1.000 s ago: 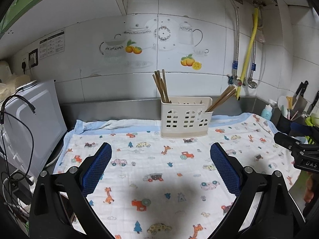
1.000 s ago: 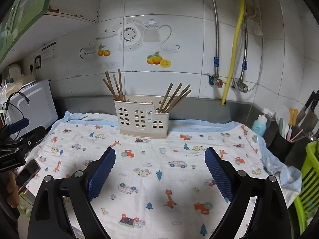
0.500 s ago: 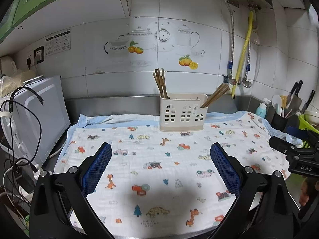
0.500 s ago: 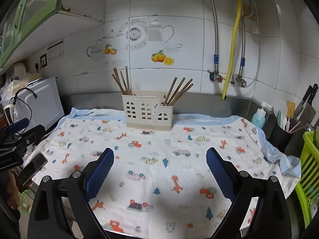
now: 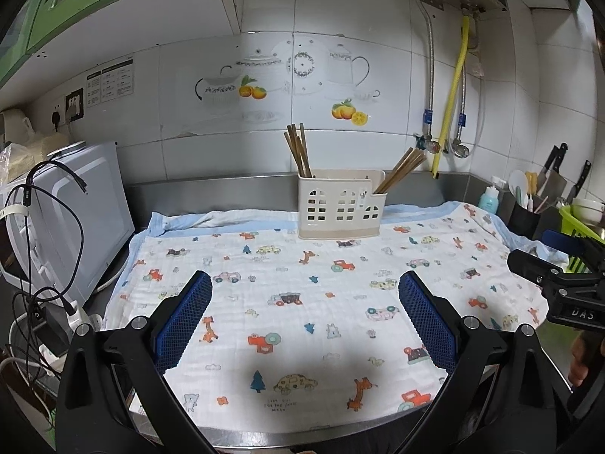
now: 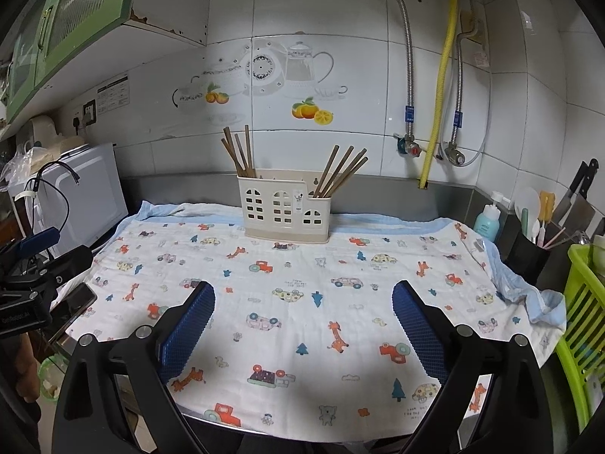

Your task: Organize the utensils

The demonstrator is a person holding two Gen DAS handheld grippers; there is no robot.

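Left claw (image 5: 304, 325): fingers spread wide apart, nothing between the blue pads (image 5: 185, 317); it hovers over the near edge of the desk (image 5: 242, 437).
Right claw (image 6: 302, 325): likewise spread wide and empty, hovering over the near part of the patterned cloth (image 6: 340, 265); in the left wrist view it shows at 3 o'clock.
Under the claws: only bare cloth; no loose utensil lies on it in either view.
Holder (image 5: 340, 204): a cream plastic caddy with window cut-outs, upright at the far edge of the cloth, just before the steel backsplash.
Direction from left claw: about 12 o'clock, a little toward 1, well apart.
Direction from right claw: about 12 o'clock, a little toward 11 (image 6: 285, 208), well apart.
Left chopsticks (image 5: 298, 149): a bundle in the holder's left compartment, long axis near vertical, tips leaning slightly toward 11.
Right chopsticks (image 5: 402, 168): a bundle in the lower right compartment, long axis tilted toward 1 to 2 o'clock.
Nearer arm: by my reading neither is clearly closer; the holder sits between the two lines of sight.
Task state: all visible chopsticks are already in the holder, so the sorting looks finished or nearly so.
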